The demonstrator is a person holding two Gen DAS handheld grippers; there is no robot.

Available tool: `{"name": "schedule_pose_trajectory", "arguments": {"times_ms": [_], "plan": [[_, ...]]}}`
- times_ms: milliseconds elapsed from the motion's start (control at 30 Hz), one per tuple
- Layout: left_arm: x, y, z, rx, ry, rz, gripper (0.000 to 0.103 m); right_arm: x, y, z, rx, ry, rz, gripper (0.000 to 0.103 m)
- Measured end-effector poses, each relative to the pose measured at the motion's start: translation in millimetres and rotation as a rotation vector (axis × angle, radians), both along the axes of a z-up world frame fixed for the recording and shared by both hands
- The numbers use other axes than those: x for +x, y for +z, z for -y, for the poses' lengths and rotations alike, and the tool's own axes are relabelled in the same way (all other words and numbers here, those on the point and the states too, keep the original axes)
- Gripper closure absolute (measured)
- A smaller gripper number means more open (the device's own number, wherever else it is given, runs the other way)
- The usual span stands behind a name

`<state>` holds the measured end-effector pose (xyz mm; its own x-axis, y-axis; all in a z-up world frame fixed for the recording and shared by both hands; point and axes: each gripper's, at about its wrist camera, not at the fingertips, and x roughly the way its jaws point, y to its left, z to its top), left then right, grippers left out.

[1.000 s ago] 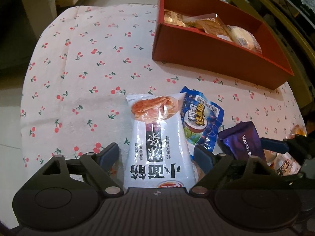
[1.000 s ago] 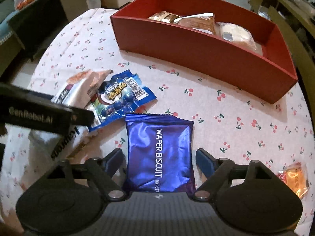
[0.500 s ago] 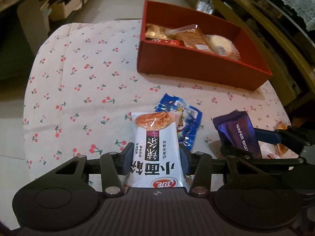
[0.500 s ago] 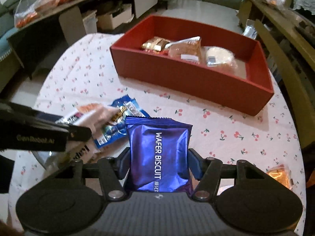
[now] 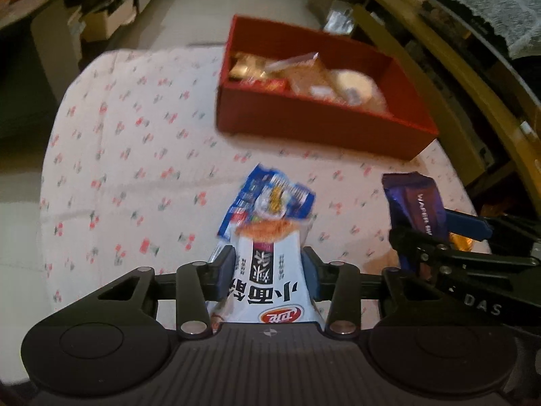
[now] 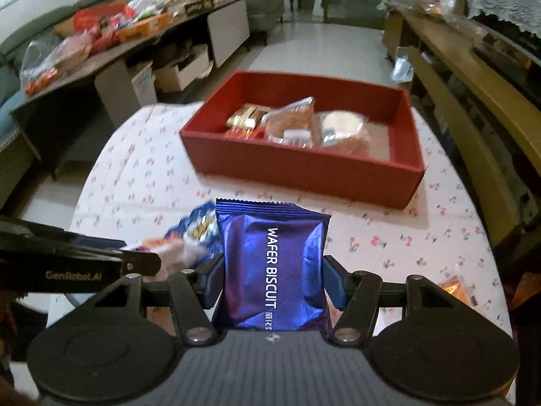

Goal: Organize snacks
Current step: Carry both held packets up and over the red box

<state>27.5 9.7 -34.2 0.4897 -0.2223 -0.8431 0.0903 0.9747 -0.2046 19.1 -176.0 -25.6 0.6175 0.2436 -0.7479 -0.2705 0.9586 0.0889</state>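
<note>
My left gripper [image 5: 268, 267] is shut on a white snack bag [image 5: 270, 280] with an orange picture and holds it above the table. My right gripper [image 6: 274, 279] is shut on a purple wafer biscuit pack [image 6: 270, 264], also lifted; that pack shows in the left wrist view [image 5: 414, 203] too. A blue snack packet [image 5: 270, 199] lies on the cherry-print tablecloth [image 5: 135, 155] below the left gripper, and shows in the right wrist view [image 6: 199, 226]. The red box [image 6: 304, 169] farther back holds several wrapped snacks [image 6: 297, 125].
An orange-wrapped snack [image 6: 454, 287] lies near the table's right edge. A wooden bench [image 6: 473, 94] runs along the right. A low dark table [image 6: 101, 54] piled with snack bags stands at the far left.
Both grippers have lifted their snacks higher off the table and drawn back. The red box and the blue packet look smaller and farther below.
</note>
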Motion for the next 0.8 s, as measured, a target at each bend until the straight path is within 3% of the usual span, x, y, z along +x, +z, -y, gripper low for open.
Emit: {"name": "schedule_pose_trajectory", "arguments": {"times_ms": [100, 233, 300, 367, 400, 467, 533, 667, 800], "plan": [[8, 9, 5, -0.011, -0.026, 0.027, 0.069, 9, 3, 3, 0.004, -0.022, 0.006, 0.031], [24, 14, 10, -0.028, -0.062, 0.026, 0.065, 24, 7, 7, 0.016, -0.046, 0.012, 0.031], [24, 8, 9, -0.009, -0.078, 0.019, 0.062, 28, 7, 10, 0.030, -0.052, 0.008, 0.031], [19, -2, 5, -0.011, -0.070, -0.017, 0.050, 28, 6, 11, 0.031, -0.050, 0.005, 0.031], [15, -9, 2, -0.016, -0.054, -0.041, 0.043, 27, 4, 12, 0.031, -0.048, 0.000, 0.031], [3, -19, 0, -0.021, -0.038, -0.071, 0.042, 25, 1, 14, 0.033, -0.047, -0.009, 0.031], [-10, -23, -2, -0.051, -0.021, -0.087, 0.032, 23, 2, 18, 0.037, -0.049, -0.007, 0.031], [-31, -20, 15, -0.073, -0.043, -0.085, 0.028, 15, 2, 31, 0.057, -0.067, -0.004, 0.031], [-33, -27, 43, 0.019, -0.069, -0.094, 0.025, 7, 1, 39, 0.069, -0.062, -0.010, 0.031]]}}
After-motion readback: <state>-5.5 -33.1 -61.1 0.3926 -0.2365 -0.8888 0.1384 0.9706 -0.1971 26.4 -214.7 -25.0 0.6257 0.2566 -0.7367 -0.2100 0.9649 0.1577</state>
